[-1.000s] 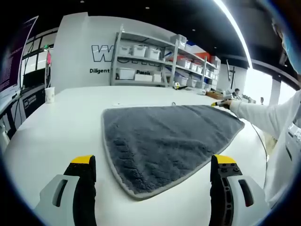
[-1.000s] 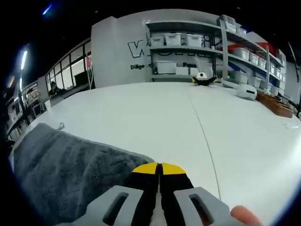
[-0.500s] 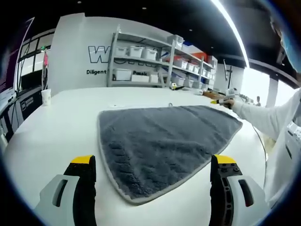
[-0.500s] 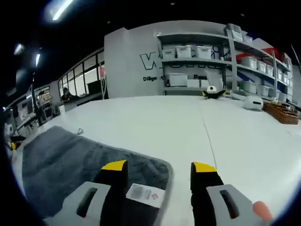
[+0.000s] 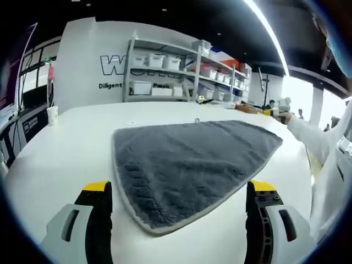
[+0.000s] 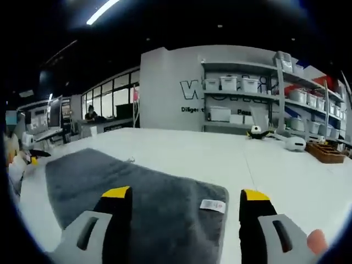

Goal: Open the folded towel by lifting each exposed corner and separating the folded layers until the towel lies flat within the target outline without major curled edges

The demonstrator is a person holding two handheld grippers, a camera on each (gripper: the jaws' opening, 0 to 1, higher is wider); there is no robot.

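Left gripper view: your left tongs [image 5: 176,212] stand spread, empty; grey towel [image 5: 190,159] spread single-layered on the worktop [image 5: 66,148] just beyond them, seemingly unfolded. Shelf bins [image 5: 165,60] far behind, contents unreadable.

Right gripper view: right tongs [image 6: 179,212] spread, empty, towel corner [image 6: 165,212] between them; outline unseen.

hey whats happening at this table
A person with tongs in each hand is spreading out a grey towel on a white table. The towel lies flat, its label showing at one corner. Both the left tongs and the right tongs are open and hold nothing.
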